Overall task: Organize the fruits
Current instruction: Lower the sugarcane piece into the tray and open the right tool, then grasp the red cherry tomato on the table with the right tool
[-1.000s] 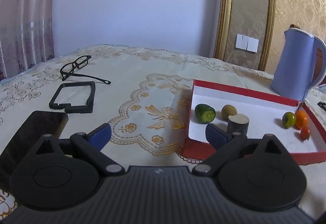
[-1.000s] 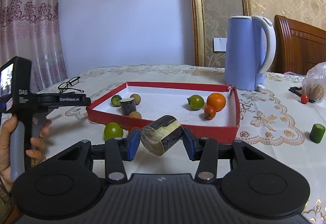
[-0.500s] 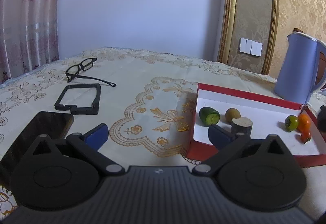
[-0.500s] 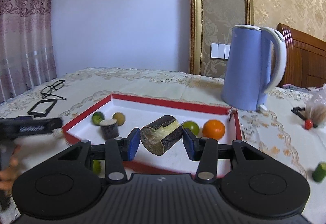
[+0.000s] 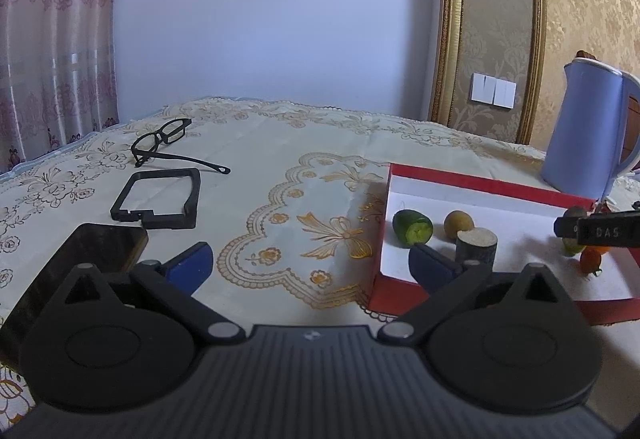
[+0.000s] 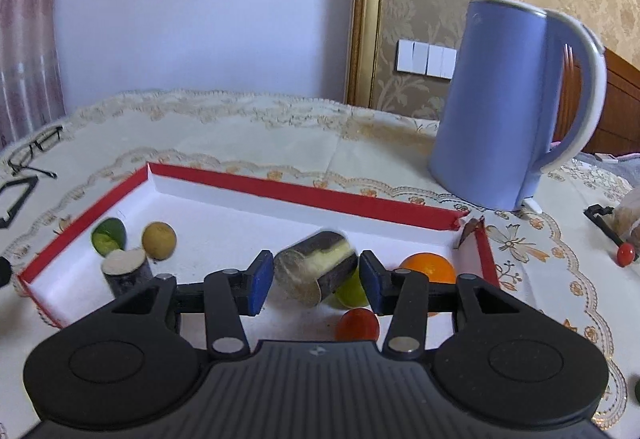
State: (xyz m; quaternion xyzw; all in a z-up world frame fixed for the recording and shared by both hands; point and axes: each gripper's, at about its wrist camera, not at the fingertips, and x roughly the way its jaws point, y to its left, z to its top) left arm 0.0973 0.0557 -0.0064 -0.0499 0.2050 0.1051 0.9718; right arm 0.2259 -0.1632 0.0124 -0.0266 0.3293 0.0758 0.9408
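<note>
Right tongs (image 6: 316,281) opening, dark cane piece (image 6: 316,267) loose btwn pads over red tray (image 6: 304,193).

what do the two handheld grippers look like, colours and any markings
Both match: a ribbed dark grey body, two round black discs at its sides, black link arms with silver pivot pins, and flat blue pads on the fingers of the left gripper and the right gripper. The left wrist view shows the right gripper's black side bar with white letters "DAS". No cables or sleeves show.
</note>
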